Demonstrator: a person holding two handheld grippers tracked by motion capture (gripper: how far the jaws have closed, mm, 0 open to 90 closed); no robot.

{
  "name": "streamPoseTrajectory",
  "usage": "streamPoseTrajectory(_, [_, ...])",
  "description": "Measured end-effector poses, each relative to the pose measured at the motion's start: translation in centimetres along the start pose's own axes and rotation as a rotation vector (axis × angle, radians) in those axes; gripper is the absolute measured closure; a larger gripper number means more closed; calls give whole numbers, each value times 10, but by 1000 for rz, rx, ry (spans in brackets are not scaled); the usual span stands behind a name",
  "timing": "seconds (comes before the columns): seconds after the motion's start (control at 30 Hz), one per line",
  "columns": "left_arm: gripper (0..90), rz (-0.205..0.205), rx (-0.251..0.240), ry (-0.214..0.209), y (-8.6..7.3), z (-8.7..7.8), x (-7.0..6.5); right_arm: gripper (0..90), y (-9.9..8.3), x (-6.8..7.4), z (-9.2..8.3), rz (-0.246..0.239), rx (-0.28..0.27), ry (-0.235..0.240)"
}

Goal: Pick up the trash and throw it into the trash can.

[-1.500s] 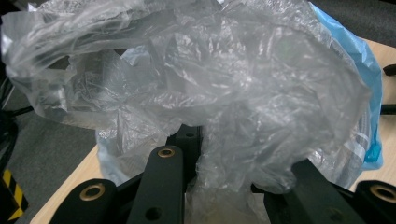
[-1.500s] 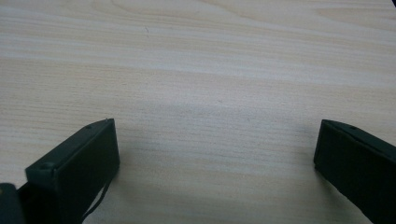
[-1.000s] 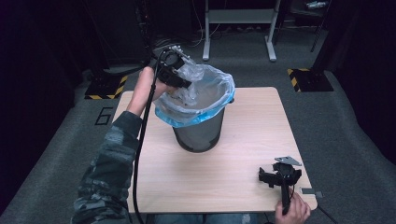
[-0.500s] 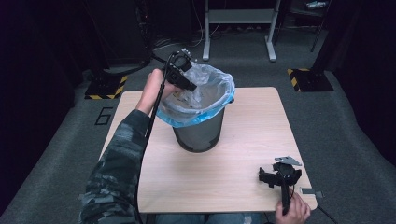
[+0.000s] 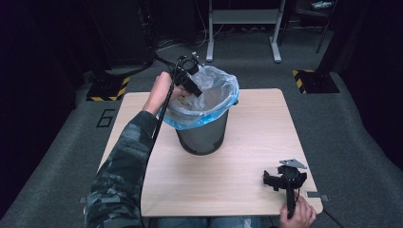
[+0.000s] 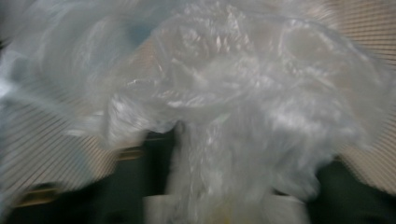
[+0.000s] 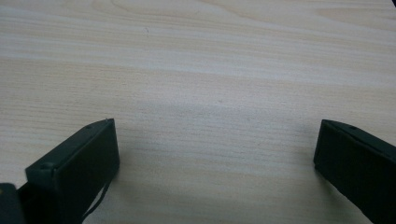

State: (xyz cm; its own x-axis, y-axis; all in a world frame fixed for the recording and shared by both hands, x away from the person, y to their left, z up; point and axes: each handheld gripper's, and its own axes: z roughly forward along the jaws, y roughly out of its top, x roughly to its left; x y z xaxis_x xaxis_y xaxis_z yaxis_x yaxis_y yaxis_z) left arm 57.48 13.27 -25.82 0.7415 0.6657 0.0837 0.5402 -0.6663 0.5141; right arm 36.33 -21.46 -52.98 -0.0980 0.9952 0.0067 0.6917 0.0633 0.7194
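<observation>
A dark mesh waste bin (image 5: 203, 135) stands on the wooden table (image 5: 266, 123), lined with a clear bluish plastic bag (image 5: 216, 95) folded over its rim. My left gripper (image 5: 195, 89) is at the bin's far left rim, pointing down into the mouth. Its jaws have just been opening. In the left gripper view, crumpled bag film (image 6: 224, 102) lies blurred right in front of them and hides the pads, with loose film between them. My right gripper (image 5: 274, 179) rests open on the table near the front right corner, with only bare wood between its fingers (image 7: 79, 158).
The bin sits left of the table's centre. A metal stand's legs (image 5: 242, 19) and yellow-black striped floor plates (image 5: 313, 80) lie beyond the table's far edge on grey carpet. A cable trails from the left gripper along the camouflage sleeve (image 5: 123, 166).
The left hand has dropped and shifted right, from above the bin's far left rim down into the bag's mouth. The bag's raised edge has settled lower. The right gripper has not moved.
</observation>
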Motion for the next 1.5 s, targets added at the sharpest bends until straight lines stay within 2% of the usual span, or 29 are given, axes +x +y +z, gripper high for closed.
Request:
streamPoseTrajectory(0.03, [290, -5, -5, -9, -1, -2, 2, 0, 0, 1, 0, 10, 0, 1])
streamPoseTrajectory(0.13, [162, -14, -24, 2, -5, -11, 4, 0, 0, 1, 0, 10, 0, 1])
streamPoseTrajectory(0.3, [121, -15, -80, 11, -14, -34, 3, 0, 0, 1, 0, 10, 0, 1])
streamPoseTrajectory(0.47, [103, -3, -139, 13, -32, -64, -4, 0, 0, 1, 0, 8, -1, 0])
streamPoseTrajectory(0.5, [105, 10, -159, 26, -39, -71, -6, 0, 0, 0, 0, 5, -1, 1])
streamPoseTrajectory(0.63, [105, 30, -167, 46, -66, -84, -16, 0, 0, 0, 0, 5, 2, 1])
streamPoseTrajectory(0.8, [103, 39, -186, 64, -103, -86, -24, 0, 0, 1, 0, 7, 1, 1])
streamPoseTrajectory(0.93, [99, 23, -194, 61, -132, -79, -25, 0, 0, 0, 0, 3, 1, 1])
streamPoseTrajectory(1.07, [108, -5, -187, 59, -162, -60, -23, 0, 0, 0, 0, 3, 0, 1])
streamPoseTrajectory(1.23, [119, -33, -127, 48, -199, -21, -22, 0, 0, 0, 0, 1, 0, 0])
streamPoseTrajectory(1.3, [120, -51, -124, 38, -214, -3, -22, 0, 0, 1, 0, 7, 1, 1])
streamPoseTrajectory(1.37, [120, -42, -132, 27, -226, 11, -24, 0, 0, 0, 0, 3, 0, 1])
streamPoseTrajectory(1.47, [125, -52, -121, 1, -247, 38, -27, 0, 0, 0, 0, 5, 1, 1])
streamPoseTrajectory(1.5, [121, -61, -118, -20, -256, 50, -28, 0, 0, 0, 0, 1, 0, 0])
